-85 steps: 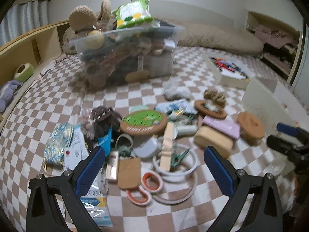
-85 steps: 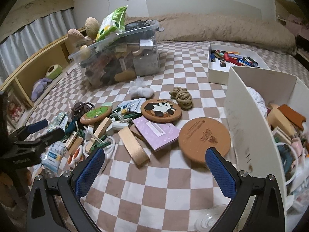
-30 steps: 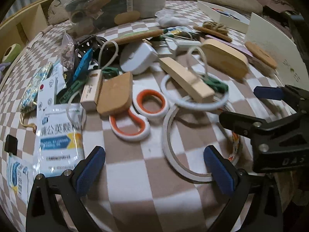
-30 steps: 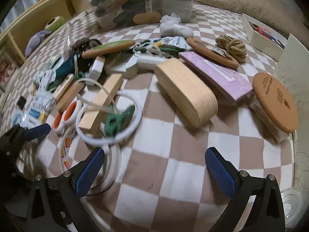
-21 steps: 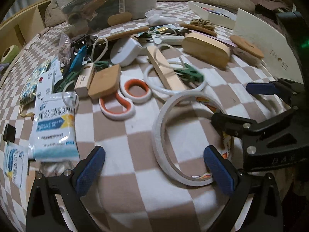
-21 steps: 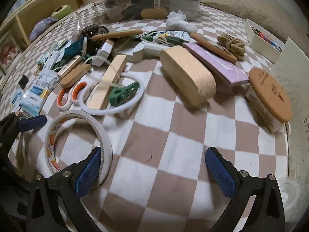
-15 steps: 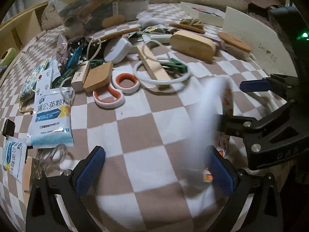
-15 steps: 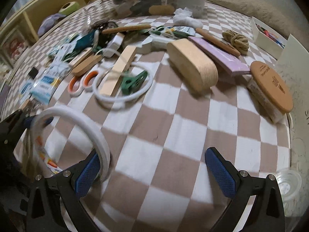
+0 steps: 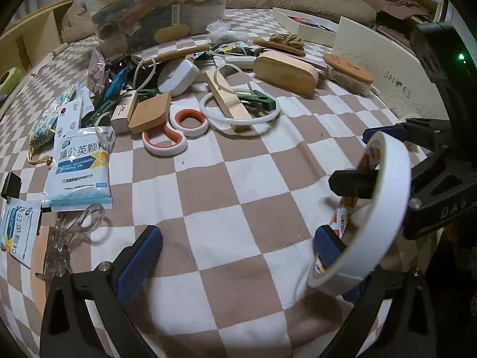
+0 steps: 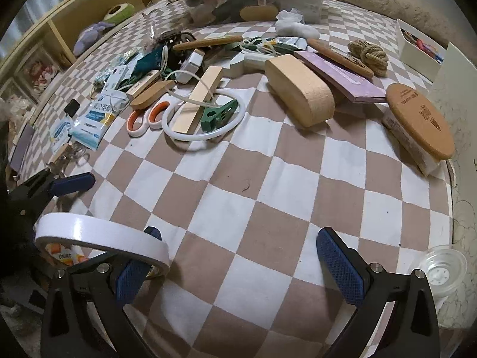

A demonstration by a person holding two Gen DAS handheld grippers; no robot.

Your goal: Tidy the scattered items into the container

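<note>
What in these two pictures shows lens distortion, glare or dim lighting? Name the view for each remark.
Left wrist view: the checked bedcover bulges like a dome, black corners vignette the frame, and the room is dim and warm-toned. Right wrist view: the same fisheye curve bends the squares, and a pale sheen of glare sits on the tape roll; the far shelf looks soft.

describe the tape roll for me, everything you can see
The tape roll is a wide, thin ring with a smooth white outer band and an inner core printed in orange, yellow and red. It hangs tilted over one of the open right gripper's fingers, which passes through its hole, and it appears raised off the checked bedcover. It sits close to the left gripper's near finger; contact there is unclear.
</note>
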